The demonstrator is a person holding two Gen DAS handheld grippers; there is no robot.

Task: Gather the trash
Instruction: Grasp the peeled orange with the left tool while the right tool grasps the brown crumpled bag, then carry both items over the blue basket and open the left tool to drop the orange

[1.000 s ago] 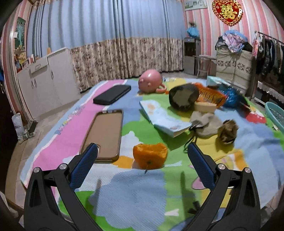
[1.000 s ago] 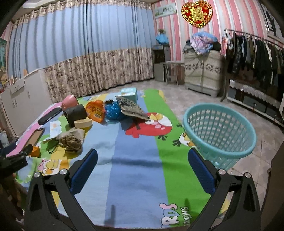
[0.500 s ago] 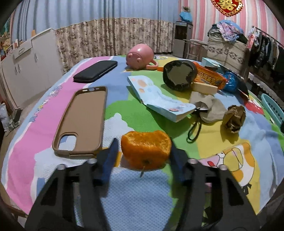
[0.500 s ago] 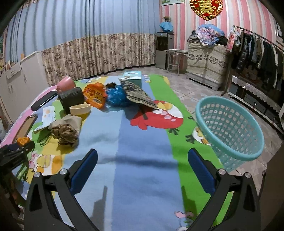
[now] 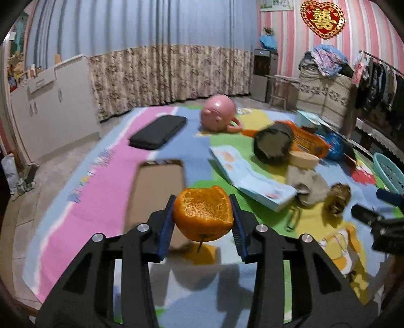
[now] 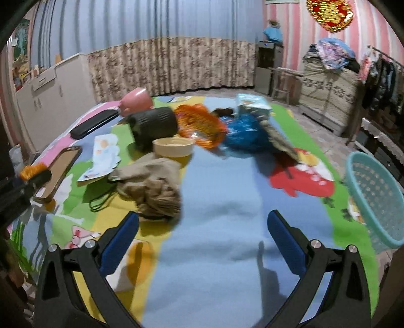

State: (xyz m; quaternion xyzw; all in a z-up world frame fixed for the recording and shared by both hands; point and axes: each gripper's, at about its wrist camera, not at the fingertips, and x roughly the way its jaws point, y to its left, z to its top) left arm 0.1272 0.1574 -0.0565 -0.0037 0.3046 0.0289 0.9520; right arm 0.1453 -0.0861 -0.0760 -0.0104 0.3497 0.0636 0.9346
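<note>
Orange peel (image 5: pixel 203 217): between the blue pads of the left hand-held gripper (image 5: pixel 202 224), jaws closing on it, lifted off the cartoon mat (image 5: pixel 101 201).
Right hand-held gripper (image 6: pixel 202 237): wide open, holding nothing.
Basket (image 6: pixel 376 194): right of it.
Writing: none readable.

Blue pleated curtain (image 5: pixel 131 27) with floral brown lower band spans back wall. Left of curtain: white cabinet (image 5: pixel 50 106). Right of curtain: pink-striped wall (image 5: pixel 290 45), red heart ornament (image 5: pixel 322 17), water dispenser (image 5: pixel 262 73), clothes rack (image 5: pixel 381 83). Tiled floor (image 5: pixel 50 174) below curtain; dim indoor light.
</note>
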